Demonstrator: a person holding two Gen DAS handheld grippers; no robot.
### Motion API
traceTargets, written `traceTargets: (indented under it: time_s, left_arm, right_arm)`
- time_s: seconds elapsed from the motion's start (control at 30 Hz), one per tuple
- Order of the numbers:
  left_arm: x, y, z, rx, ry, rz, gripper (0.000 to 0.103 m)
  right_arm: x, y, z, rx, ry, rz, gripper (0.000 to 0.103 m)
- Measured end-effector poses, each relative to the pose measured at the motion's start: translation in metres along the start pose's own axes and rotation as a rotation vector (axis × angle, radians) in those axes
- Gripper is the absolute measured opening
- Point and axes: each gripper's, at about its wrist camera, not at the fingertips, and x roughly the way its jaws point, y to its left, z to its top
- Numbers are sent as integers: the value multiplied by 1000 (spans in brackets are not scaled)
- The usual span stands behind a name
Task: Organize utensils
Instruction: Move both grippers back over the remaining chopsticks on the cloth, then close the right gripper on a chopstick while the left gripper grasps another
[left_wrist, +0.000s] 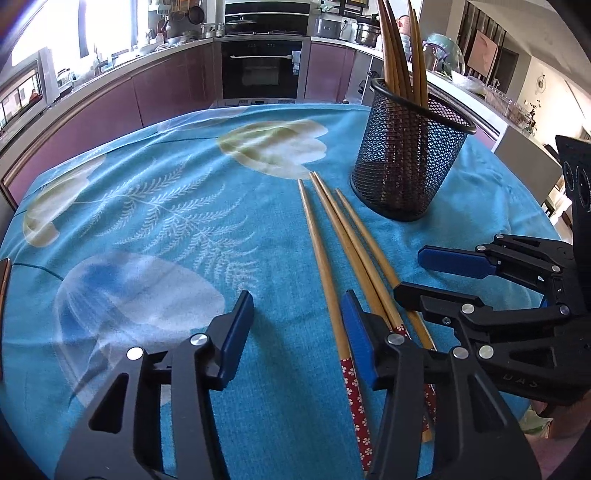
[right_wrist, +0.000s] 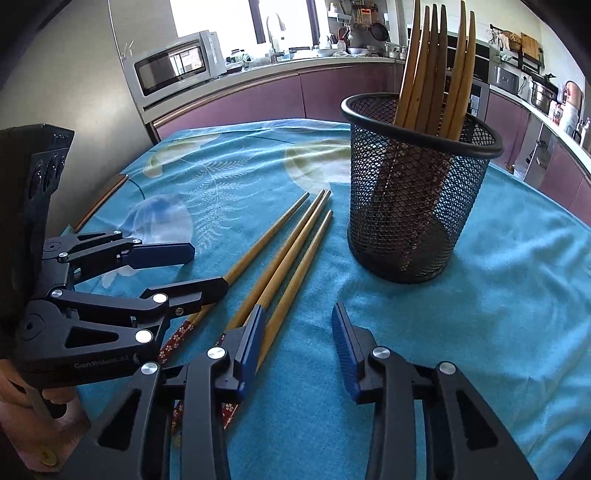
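Both grippers hang low over the worktop (left_wrist: 498, 206), fingers partly apart and gripping nothing: left gripper (left_wrist: 295, 328), right gripper (right_wrist: 297, 332). Four chopsticks (left_wrist: 347, 243) lie loose between them. Beyond stands the mesh cup (left_wrist: 410, 155) holding more chopsticks.

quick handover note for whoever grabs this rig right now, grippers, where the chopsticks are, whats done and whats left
Left gripper: open, low over the tablecloth, holding nothing; the leftmost loose chopstick lies by its right finger.
Right gripper: open, empty, just right of the loose chopsticks.
Things: four chopsticks lie side by side on the cloth, red patterned ends towards the grippers. The black mesh holder stands upright beyond them.
Done: several chopsticks already stand in the holder.
Left: pick up the four loose ones and put them in the holder.
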Motion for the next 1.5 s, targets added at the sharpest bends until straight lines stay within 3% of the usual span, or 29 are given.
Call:
traceTargets:
  time_s: [0.23, 0.67, 0.87, 1.03, 1.13, 1.5]
  left_arm:
    - [2, -2, 2, 9, 3, -18, 45]
    - [18, -11, 19, 37, 12, -28, 38]
    - [22, -11, 23, 30, 15, -29, 28]
    - [25, -10, 25, 10, 18, -40, 14]
    - [26, -10, 25, 0, 20, -45, 9]
    - [20, -8, 23, -32, 15, -61, 8]
  right_arm:
    - [2, -2, 1, -19, 24, -48, 22]
    - [7, -6, 8, -20, 27, -56, 21]
    - [9, -13, 11, 20, 19, -35, 11]
    - [8, -19, 11, 58, 18, -7, 6]
    - [6, -21, 11, 67, 18, 5, 6]
    - [-4, -21, 9, 71, -3, 34, 6]
